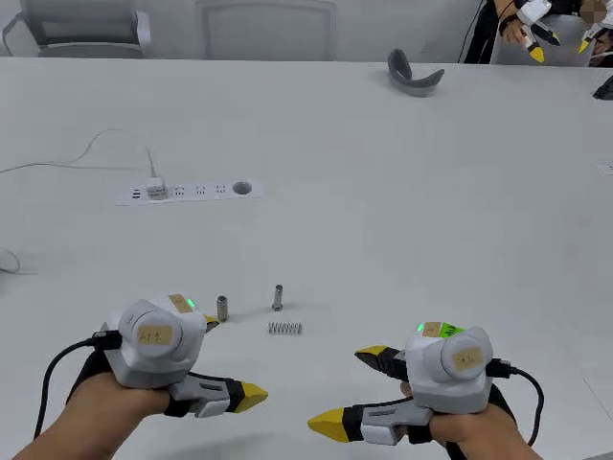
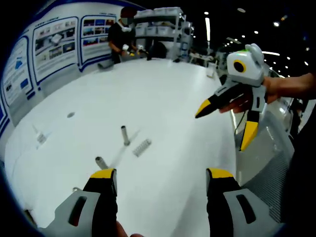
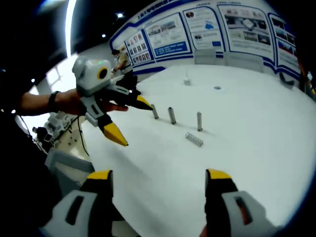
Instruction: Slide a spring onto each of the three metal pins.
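Our left gripper (image 1: 232, 356) and right gripper (image 1: 347, 388) hover low over the white table (image 1: 402, 192), each with jaws spread wide and nothing between them. We see three metal pins (image 3: 172, 115) standing upright in a row, and one spring (image 1: 284, 328) lying flat near them.

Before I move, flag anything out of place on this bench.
Nothing stands out. Three metal pins stand upright; one spring lies loose on the table beside them. Nothing looks damaged.
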